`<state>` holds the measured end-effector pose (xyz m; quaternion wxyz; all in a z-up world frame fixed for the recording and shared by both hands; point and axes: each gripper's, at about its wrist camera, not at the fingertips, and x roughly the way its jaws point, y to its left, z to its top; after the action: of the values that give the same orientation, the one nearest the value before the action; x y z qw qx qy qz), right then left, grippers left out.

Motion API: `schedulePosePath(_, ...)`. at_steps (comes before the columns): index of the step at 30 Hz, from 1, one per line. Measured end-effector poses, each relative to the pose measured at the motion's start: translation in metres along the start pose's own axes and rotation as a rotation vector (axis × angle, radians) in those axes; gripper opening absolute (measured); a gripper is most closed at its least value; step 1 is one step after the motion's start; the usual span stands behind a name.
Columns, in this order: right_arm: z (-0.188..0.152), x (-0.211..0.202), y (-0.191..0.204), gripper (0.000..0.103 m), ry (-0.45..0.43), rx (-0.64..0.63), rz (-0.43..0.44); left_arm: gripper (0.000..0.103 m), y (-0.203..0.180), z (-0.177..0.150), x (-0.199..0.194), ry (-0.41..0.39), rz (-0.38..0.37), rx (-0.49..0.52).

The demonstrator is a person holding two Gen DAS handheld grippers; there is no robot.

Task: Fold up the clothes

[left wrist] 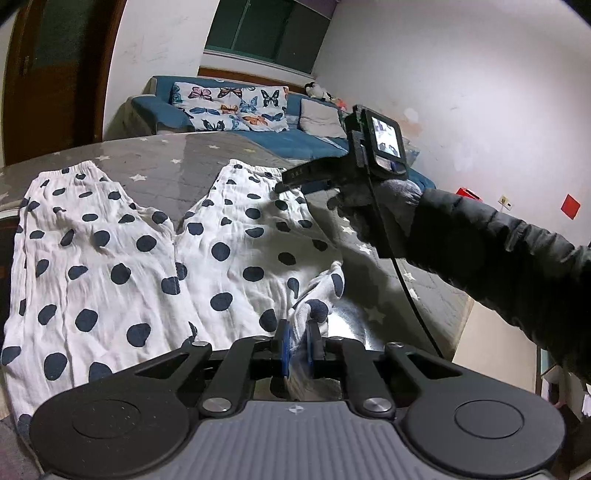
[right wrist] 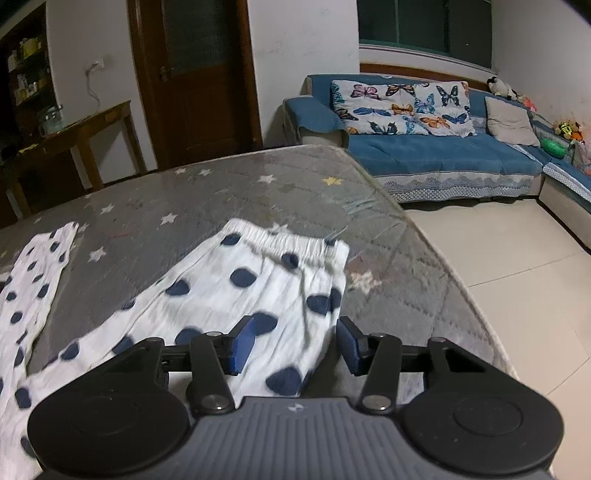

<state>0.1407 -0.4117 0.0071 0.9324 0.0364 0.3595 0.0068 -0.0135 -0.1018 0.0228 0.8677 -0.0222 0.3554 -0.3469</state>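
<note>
While trousers [left wrist: 147, 258] cover the mattress [right wrist: 258, 184], a sofa [right wrist: 443, 155] stands beyond

White navy-dotted trousers [left wrist: 155, 258] flat on grey starred mattress [left wrist: 177, 173], legs apart, waist corner seemingly bunched.

Grey star-printed mattress [right wrist: 229, 192] occupies the centre of the right wrist view. Blue sofa [right wrist: 436, 155] stands at 2 o'clock, carrying a butterfly-print pillow [right wrist: 399, 107] and a plain grey cushion [right wrist: 509, 122]. Soft toys [right wrist: 498, 88] sit at its far end. Dark wooden door [right wrist: 199, 77] at 11 o'clock; wooden side table [right wrist: 74, 133] at 10 o'clock. Dark window [right wrist: 424, 26] at 1 o'clock. Pale tiled floor [right wrist: 517, 266] at 3 o'clock.
</note>
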Motion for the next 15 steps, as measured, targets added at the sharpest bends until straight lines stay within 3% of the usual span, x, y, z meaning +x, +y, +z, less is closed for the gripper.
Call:
schedulePosePath(6, 0.019, 0.02, -0.008, 0.034, 0.01, 0.03, -0.032, 0.009, 0.002, 0.003, 0.0, 0.001, -0.01, -0.012)
schedulePosePath(11, 0.024, 0.033, -0.004, 0.008, 0.012, 0.013, -0.058, 0.009, 0.003, 0.003, 0.0, -0.001, -0.01, -0.009)
schedulePosePath(15, 0.029, 0.029, -0.001, 0.004, 0.004, 0.009, -0.079, 0.009, 0.004, 0.002, -0.007, -0.019, -0.007, -0.015)
